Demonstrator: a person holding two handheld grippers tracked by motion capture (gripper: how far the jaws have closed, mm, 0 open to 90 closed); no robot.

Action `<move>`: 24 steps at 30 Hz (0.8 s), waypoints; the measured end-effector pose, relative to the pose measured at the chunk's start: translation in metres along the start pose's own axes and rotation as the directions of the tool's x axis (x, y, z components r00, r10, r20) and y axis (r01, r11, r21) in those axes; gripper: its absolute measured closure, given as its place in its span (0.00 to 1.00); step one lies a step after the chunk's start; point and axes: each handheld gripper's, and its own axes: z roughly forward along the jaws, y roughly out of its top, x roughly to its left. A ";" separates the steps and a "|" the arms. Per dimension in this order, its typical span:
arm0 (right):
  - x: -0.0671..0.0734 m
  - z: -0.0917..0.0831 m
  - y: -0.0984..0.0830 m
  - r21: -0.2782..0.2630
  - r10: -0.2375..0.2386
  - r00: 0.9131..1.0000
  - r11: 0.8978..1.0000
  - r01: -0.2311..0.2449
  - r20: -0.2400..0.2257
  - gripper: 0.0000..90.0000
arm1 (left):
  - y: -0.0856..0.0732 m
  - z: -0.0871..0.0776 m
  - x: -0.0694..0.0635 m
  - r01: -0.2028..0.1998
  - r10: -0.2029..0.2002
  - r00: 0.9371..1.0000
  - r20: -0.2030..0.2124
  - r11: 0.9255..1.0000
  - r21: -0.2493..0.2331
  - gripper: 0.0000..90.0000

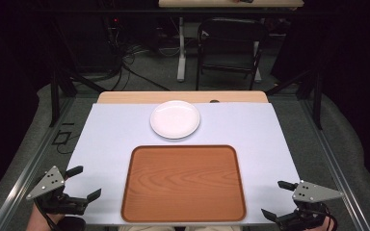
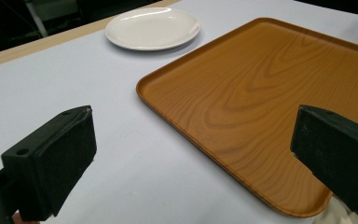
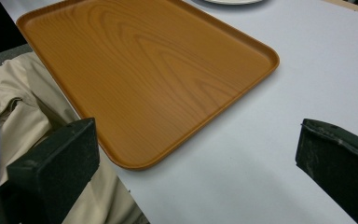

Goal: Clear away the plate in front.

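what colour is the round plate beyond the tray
White: the round glossy plate shows best in the high view.

The light falls from above and is even on the pale grey-white surface [image 1: 111,134], while the room around it is very dark in the high view. The round white ceramic plate [image 1: 175,119] shows soft glare on its rim. The flat orange-brown wooden tray [image 2: 270,102] has a mild sheen. Shadows are weak. In both gripper views the near black jaws look soft and slightly blurred.
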 end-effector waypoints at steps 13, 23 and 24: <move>0.003 0.000 0.005 0.027 0.028 0.999 0.999 -0.029 0.045 0.00 | 0.003 0.003 -0.003 0.012 -0.011 0.999 -0.050 1.000 0.022 0.00; 0.005 0.000 0.009 0.031 0.082 0.995 0.996 -0.084 0.054 0.00 | 0.014 0.009 -0.012 0.152 -0.152 0.987 -0.057 0.988 -0.005 0.00; 0.005 0.000 0.009 0.033 0.085 0.995 0.996 -0.087 0.057 0.00 | 0.014 0.011 -0.013 0.179 -0.180 0.982 -0.055 0.984 -0.013 0.00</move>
